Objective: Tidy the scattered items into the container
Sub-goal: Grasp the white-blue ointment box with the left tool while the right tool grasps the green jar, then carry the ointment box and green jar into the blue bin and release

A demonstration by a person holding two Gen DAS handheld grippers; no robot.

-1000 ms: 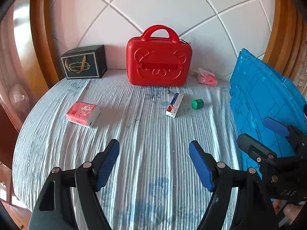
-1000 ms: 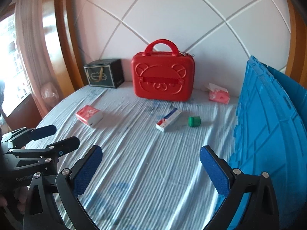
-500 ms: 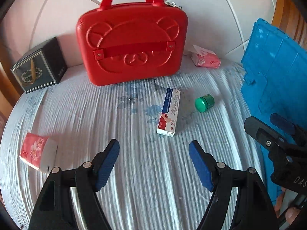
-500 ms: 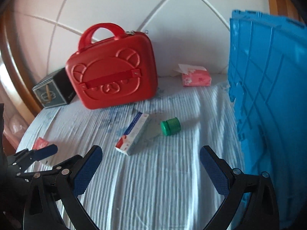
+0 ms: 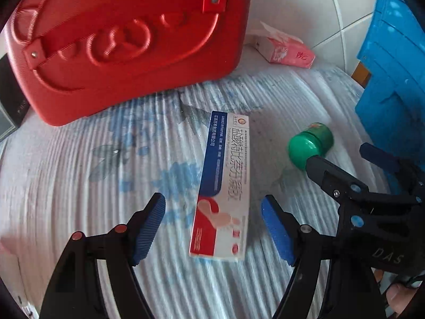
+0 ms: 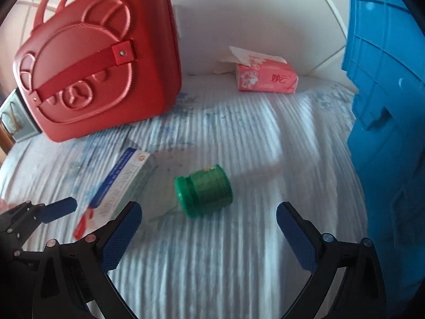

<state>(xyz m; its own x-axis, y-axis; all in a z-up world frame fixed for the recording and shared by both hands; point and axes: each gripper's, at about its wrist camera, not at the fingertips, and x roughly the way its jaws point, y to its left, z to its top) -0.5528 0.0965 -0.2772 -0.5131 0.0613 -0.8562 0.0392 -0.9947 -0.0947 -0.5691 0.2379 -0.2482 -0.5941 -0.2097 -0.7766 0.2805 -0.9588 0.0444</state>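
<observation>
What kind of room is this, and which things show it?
Probably a bedroom: the items lie on a soft, ribbed floral bedspread against a padded white headboard. A pink tissue pack and a red bear-face case look domestic too.

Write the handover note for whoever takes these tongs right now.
Left tongs: open, straddling the medicine box without gripping it.
Right tongs: open, empty, just short of the green jar, which lies on its side.
Pink tissue pack lies by the wall; red case stands shut; blue crate on the right.
Done: nothing packed. Left: every item.
</observation>
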